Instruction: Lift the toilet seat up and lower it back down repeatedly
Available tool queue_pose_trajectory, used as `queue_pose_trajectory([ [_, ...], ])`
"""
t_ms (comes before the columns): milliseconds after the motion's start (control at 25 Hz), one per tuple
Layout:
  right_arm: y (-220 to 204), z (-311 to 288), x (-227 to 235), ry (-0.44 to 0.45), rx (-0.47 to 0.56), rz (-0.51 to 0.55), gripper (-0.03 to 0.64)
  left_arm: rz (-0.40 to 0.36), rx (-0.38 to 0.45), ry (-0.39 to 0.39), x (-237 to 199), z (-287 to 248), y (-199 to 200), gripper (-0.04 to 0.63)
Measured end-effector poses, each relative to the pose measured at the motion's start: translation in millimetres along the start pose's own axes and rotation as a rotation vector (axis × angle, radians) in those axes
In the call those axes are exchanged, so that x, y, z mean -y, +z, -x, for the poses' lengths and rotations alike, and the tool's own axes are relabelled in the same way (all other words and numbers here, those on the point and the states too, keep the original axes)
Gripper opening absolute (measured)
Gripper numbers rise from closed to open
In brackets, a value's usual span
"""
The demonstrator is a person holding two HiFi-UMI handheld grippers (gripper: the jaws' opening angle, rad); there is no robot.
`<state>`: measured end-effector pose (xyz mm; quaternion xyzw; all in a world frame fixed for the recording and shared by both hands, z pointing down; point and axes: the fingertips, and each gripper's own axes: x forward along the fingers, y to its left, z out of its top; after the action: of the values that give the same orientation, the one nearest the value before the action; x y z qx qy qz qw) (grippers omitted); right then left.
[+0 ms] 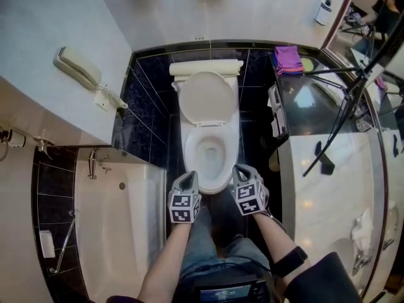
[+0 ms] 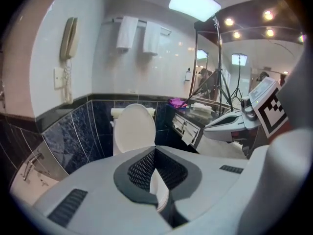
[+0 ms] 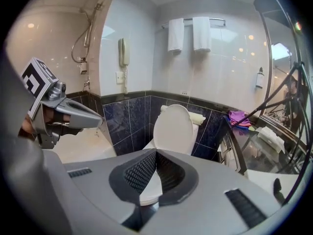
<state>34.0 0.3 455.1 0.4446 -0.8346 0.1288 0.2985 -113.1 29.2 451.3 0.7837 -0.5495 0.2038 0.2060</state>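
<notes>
The white toilet (image 1: 211,150) stands against the dark tiled back wall. Its smooth oval lid (image 1: 203,98) is raised and leans on the tank; it also shows upright in the left gripper view (image 2: 134,129) and the right gripper view (image 3: 173,129). The bowl rim below lies bare. My left gripper (image 1: 187,177) (image 2: 155,151) and right gripper (image 1: 242,169) (image 3: 156,153) hover side by side over the bowl's front edge, apart from the toilet. Both are shut with nothing between their pads.
A bathtub (image 1: 120,219) lies to the left, with a wall phone (image 1: 79,68) above it. At the right are a vanity counter (image 1: 328,169), a purple cloth (image 1: 288,59) and a black tripod (image 1: 341,118). Two towels (image 3: 193,33) hang over the toilet.
</notes>
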Motion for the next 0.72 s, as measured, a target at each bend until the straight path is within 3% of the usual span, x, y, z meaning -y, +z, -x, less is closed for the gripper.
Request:
queue_pose_trajectory([
  [320, 61.4, 65.9, 7.9, -0.005, 0.078, 0.001, 0.017, -0.035, 0.069, -0.003, 10.7, 57.4, 65.8, -0.010],
  [720, 50.3, 102.0, 12.6, -0.020, 0.086, -0.039, 0.017, -0.060, 0.112, -0.011, 26.3, 89.7, 79.5, -0.010],
])
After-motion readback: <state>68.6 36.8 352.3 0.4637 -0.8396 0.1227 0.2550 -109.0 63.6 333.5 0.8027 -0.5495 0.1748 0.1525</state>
